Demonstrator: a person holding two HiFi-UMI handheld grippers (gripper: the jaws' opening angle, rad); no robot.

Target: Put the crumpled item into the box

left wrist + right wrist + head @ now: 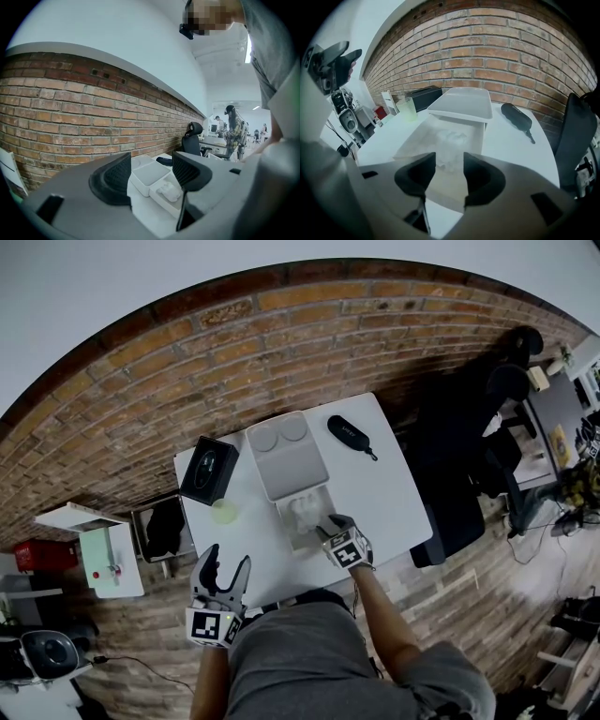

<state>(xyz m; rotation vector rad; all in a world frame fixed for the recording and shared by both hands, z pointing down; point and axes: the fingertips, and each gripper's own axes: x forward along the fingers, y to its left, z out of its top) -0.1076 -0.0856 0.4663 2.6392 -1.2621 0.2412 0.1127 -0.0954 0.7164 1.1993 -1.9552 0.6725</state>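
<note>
- We are holding the left gripper (228, 557) back at the near edge of the tabletop (394, 493), its jaws standing wide apart with nothing between them. We judge it is parked there to keep out of the other hand's way.
- We are tilting the right gripper (450, 163) down over the box (445, 188); its jaws are standing partly open, gripping nothing.
- The crumpled item (449, 139) is lying inside the box, just beyond the jaw tips — apparently let go, so the placing looks done.
- The lid (464, 105) is resting behind the box, leaving the mouth open.
- A green cup (407, 108), a black case (425, 96) and a dark pouch (516, 117) are sitting farther off, clear of the work.
</note>
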